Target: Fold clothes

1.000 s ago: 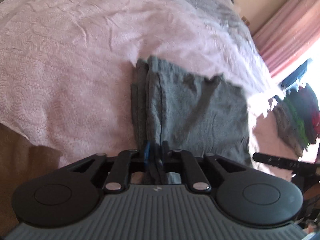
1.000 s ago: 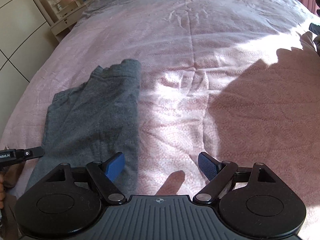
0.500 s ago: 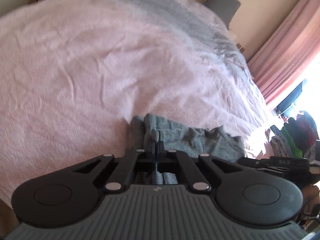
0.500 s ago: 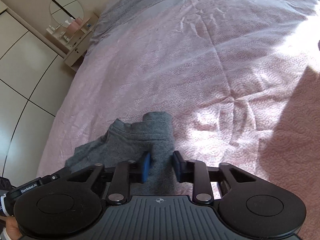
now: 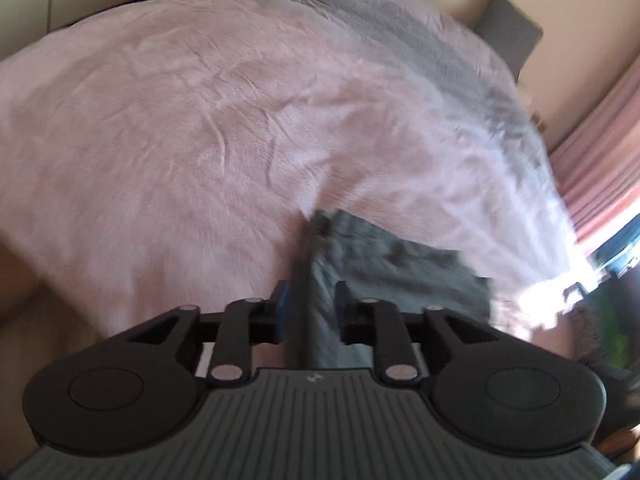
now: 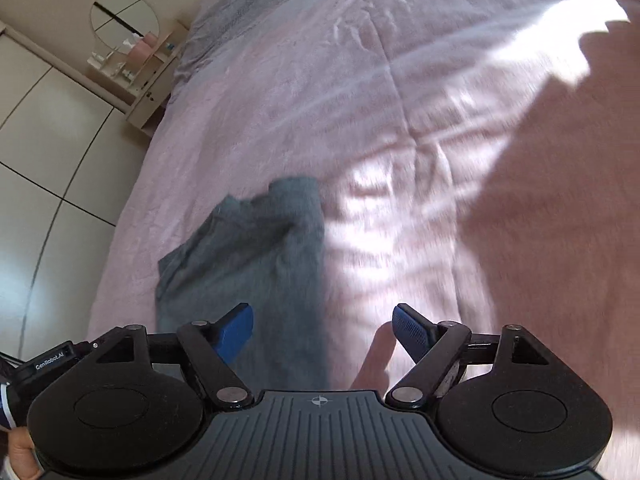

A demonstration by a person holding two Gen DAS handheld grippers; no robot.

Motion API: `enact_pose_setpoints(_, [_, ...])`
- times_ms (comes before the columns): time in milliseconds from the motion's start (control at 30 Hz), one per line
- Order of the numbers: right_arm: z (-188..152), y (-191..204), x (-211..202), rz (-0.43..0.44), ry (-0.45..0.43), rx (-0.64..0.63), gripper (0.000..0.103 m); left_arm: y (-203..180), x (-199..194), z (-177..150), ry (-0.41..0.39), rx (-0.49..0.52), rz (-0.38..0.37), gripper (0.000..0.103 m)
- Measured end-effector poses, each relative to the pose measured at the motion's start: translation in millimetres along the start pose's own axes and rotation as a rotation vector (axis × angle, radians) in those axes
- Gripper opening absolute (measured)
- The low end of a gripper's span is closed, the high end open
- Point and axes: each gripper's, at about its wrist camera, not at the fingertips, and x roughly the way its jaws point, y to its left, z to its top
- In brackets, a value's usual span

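Garment (image 6: 256, 248) grey, folded, rumpled | lies on pink bedspread (image 6: 400, 120)

Both grippers' jaws, just pinching the grey garment (image 6: 260, 248), are opening

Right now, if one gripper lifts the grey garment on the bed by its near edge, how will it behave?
The grey garment looks soft and creased, so it would probably droop and unfold. It seems thin, so likely light. With the left gripper opening around its edge and the right gripper opening, it may slump onto the pink bedspread.
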Motion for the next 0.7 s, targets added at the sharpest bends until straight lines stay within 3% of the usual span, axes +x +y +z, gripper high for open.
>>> enact_pose_setpoints(100, [-48.4, -15.2, -30.2, 0.036, 0.080, 0.107, 0.080, 13.1, -46.8, -46.0, 0.046, -0.238, -0.038, 0.035])
enact_pose_setpoints(233, [-90.5, -21.6, -48.8, 0.075, 0.108, 0.203, 0.080, 35.8, -65.1, -109.4, 0.097, -0.483, 0.005, 0.040])
enact_pose_setpoints(367, [-114.3, -25.3, -54.3, 0.128, 0.104, 0.285, 0.071, 51.2, -48.6, -137.9, 0.075, -0.614, -0.012, 0.042])
enact_pose_setpoints(467, [-112.1, -27.4, -39.5, 0.158, 0.110, 0.293, 0.070, 57.5, -38.3, -148.8, 0.018, -0.710, -0.048, 0.039])
enact_pose_setpoints(500, [-110.9, -28.3, -36.5, 0.165, 0.112, 0.289, 0.055, 58.7, -37.0, -151.7, 0.004, -0.740, -0.060, 0.038])
enact_pose_setpoints(533, [-109.9, -29.6, -33.2, 0.174, 0.119, 0.289, 0.035, 59.4, -36.8, -154.3, -0.005, -0.754, -0.071, 0.027])
enact_pose_setpoints(567, [-109.7, -32.5, -30.6, 0.190, 0.136, 0.307, 0.011, 59.7, -36.7, -156.9, -0.008, -0.756, -0.080, 0.005])
enact_pose_setpoints(700, [-110.5, -33.0, -45.3, 0.209, 0.113, 0.300, 0.004, 53.3, -52.6, -156.3, -0.051, -0.682, -0.127, 0.002])
